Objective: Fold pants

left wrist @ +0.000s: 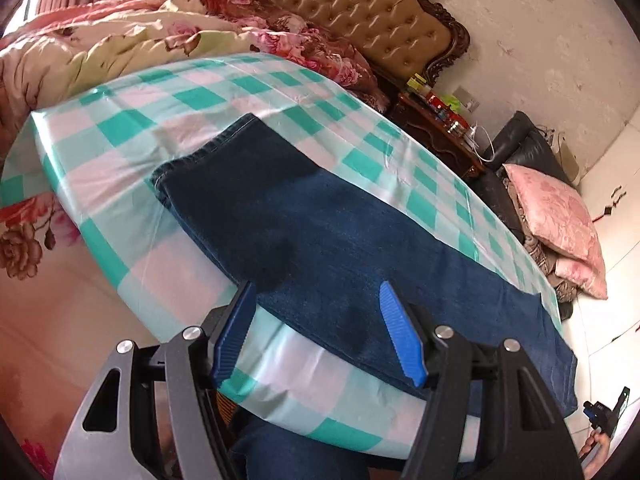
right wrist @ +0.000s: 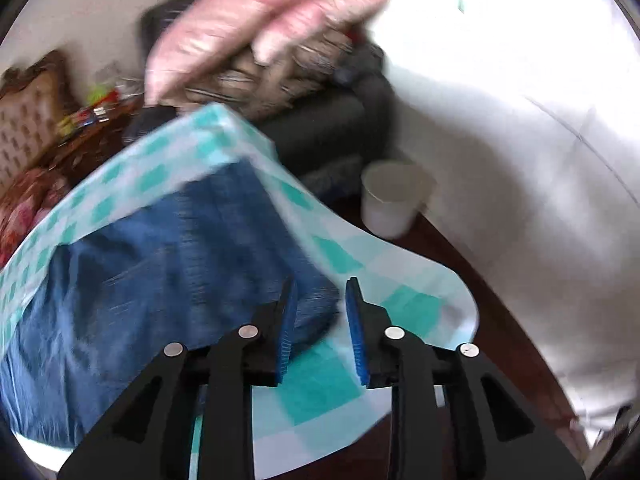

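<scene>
The jeans point(left wrist: 328, 232) look heavy and limp – best pinched at an edge – with the left gripper point(left wrist: 318, 300) and the right gripper point(right wrist: 320, 298) both parted, empty.

No text, label, brand, number or sign can be read in either view. The small colourful packages on the dark wooden bedside cabinet point(left wrist: 440, 120) are too far off and too small for any print on them to be made out. The right wrist view is smeared by motion blur, so nothing there is legible.
</scene>
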A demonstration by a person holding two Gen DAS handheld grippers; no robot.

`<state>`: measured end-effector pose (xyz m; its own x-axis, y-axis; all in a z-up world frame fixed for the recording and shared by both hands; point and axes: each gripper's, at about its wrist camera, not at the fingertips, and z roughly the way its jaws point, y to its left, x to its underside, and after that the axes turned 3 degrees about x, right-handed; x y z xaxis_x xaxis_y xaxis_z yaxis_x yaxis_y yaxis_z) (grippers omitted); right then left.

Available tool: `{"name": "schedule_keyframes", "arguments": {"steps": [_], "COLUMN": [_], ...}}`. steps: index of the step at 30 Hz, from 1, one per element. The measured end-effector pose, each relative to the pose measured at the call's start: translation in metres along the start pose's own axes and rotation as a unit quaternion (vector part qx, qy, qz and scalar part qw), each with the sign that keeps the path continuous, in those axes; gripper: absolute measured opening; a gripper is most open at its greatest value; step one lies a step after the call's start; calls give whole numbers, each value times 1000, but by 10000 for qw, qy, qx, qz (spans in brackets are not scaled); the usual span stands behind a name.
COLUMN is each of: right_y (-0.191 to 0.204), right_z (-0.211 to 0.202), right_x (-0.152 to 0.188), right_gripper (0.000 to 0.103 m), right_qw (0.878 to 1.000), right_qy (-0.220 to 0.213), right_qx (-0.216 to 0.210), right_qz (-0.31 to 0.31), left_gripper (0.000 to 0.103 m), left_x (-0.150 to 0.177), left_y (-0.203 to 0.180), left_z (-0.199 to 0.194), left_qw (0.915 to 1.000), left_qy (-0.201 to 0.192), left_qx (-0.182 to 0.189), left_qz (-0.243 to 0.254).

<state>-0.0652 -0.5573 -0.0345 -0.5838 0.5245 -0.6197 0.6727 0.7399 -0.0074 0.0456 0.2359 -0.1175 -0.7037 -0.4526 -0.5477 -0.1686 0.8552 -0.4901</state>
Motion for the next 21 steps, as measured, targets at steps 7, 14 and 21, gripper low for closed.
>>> {"name": "schedule_keyframes", "arguments": {"steps": [7,14,21], "right_y": [88,83,183], "right_z": [23,16,-37], "right_x": [40,55,43], "right_gripper": [34,59,79], "right_qw": [9870,9824,9647], "right_qy": [358,406,-271], "right_qx": [-315,270,-907], "right_qz": [-1535,-1801,-2458], "left_gripper": [56,40,57], "left_x": [-9,-46,-42], "left_y": [3,-3,-75], "left_z": [24,51,111], "left_qw": [9998,9942,9530], "left_qy": [128,12,299], "left_qx": [-106,-369,343], "left_qz": [56,1013,2994]}}
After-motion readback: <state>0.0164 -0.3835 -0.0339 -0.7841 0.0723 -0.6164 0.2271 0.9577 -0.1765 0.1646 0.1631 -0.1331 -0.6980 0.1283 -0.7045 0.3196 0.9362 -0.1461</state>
